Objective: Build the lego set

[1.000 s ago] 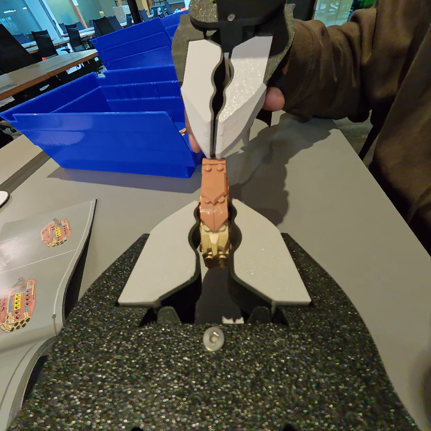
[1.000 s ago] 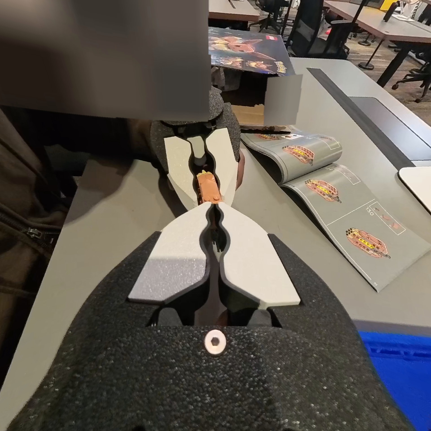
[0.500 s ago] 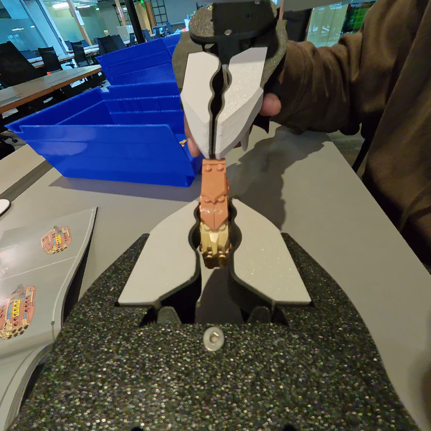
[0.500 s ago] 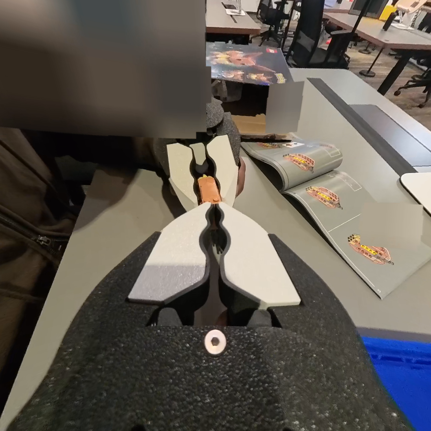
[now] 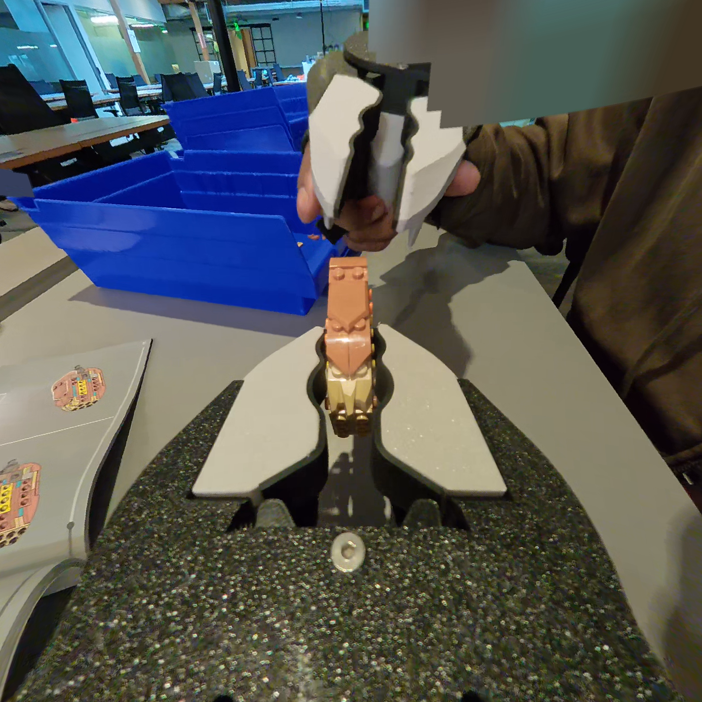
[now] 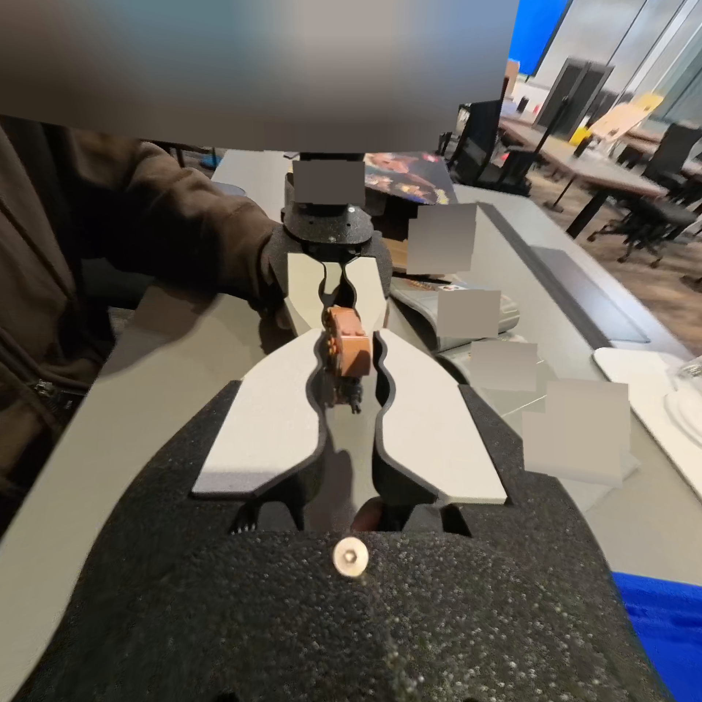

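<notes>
Right gripper (image 5: 374, 233) now spread wide, lifted off the brown model (image 5: 348, 343) toward 12 o'clock, left gripper (image 5: 349, 336) as before clamped on model above surface (image 5: 475, 342)

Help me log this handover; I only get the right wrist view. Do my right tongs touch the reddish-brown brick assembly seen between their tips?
Observer: No. The left wrist view shows the right tongs open, past the studded end of the reddish-brown brick assembly, with a clear gap.
Operator: What holds it, then?
Observer: The left tongs clamp its sides, where the brown bricks meet a tan section.
Operator: Anything near my tongs?
Observer: Blue plastic bins stand beside them on the grey table.
</notes>
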Motion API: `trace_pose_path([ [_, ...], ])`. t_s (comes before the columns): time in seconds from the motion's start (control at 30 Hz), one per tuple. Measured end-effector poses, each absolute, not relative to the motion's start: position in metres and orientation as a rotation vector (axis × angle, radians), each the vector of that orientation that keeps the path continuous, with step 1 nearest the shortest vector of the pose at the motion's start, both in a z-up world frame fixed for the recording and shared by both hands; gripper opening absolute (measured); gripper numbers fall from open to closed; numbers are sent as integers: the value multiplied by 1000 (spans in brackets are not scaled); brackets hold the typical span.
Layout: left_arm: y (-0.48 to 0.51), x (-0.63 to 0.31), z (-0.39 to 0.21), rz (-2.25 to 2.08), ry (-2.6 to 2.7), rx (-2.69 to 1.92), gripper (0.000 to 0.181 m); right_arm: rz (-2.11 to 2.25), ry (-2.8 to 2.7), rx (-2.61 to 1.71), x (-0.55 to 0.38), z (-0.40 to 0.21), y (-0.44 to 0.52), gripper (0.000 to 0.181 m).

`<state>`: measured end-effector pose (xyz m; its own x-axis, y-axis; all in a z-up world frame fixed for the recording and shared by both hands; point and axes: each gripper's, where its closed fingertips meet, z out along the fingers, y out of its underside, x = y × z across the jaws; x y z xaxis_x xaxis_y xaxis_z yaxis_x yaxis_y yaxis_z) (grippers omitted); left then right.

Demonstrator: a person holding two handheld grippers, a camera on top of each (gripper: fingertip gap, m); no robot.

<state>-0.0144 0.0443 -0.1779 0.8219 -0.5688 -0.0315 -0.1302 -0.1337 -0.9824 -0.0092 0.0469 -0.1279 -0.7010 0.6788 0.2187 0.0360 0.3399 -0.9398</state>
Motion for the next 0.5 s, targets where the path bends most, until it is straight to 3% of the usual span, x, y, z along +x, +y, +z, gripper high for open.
trace_pose_path([
  [0.5,38,-19,-170,-663,436,-1658,22,859,-1884,-67,-17,-151,48,67],
])
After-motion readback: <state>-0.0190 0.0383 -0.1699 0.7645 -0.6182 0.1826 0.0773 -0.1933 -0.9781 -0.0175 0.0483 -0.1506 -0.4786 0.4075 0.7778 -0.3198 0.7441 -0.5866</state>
